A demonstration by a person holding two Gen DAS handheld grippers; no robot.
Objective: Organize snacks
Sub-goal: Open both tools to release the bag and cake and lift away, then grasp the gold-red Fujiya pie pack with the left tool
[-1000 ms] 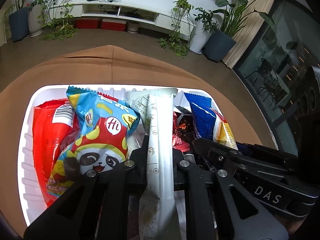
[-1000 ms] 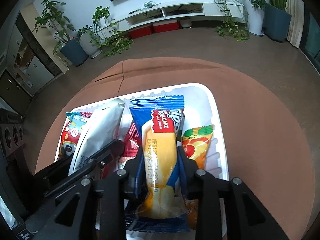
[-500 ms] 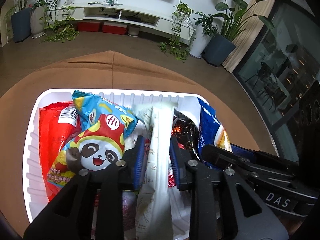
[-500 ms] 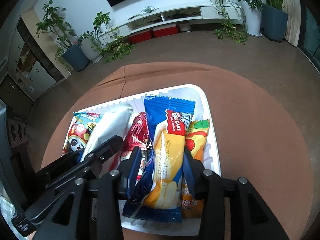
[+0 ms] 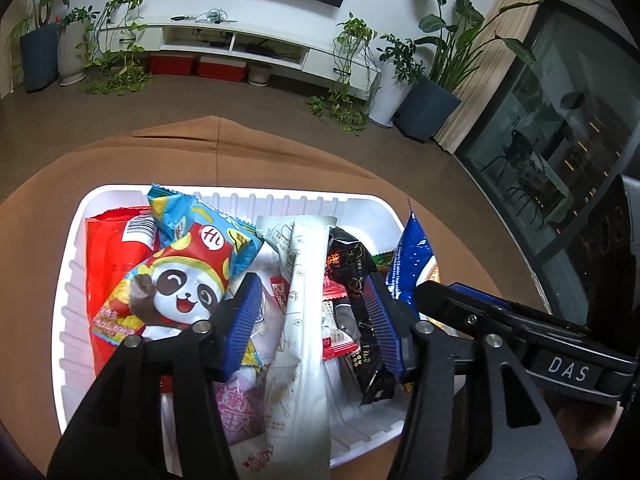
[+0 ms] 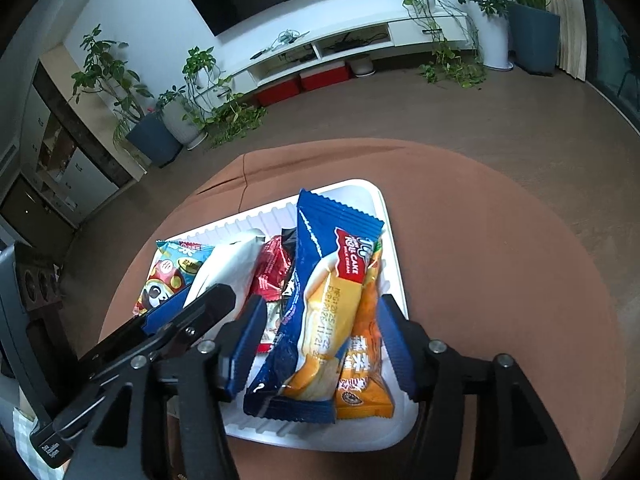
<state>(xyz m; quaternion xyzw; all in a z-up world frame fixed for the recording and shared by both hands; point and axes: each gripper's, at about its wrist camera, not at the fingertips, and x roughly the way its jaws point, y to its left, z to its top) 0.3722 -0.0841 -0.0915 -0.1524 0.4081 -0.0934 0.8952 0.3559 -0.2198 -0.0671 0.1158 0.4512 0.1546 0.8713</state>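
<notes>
A white tray [image 5: 70, 280] on the round brown table holds several snack packs. My left gripper [image 5: 310, 322] is open above it, its jaws on either side of a long white packet [image 5: 304, 320] that lies in the tray. A panda bag [image 5: 180, 276] and a red bag [image 5: 106, 252] lie to the left. My right gripper [image 6: 320, 342] is open above the tray [image 6: 394, 280], its jaws wide of a blue and yellow roll cake pack [image 6: 328, 300] lying beside an orange pack [image 6: 366, 344].
The brown tablecloth [image 6: 500, 300] surrounds the tray. A black pack [image 5: 356, 280] and small red packs [image 6: 272, 268] lie mid-tray. Beyond the table are brown floor, potted plants [image 5: 424, 92] and a white TV unit [image 6: 340, 48].
Both grippers opened and let go: the white packet and the roll cake pack now lie in the tray. Both grippers rose and drew back a little.
</notes>
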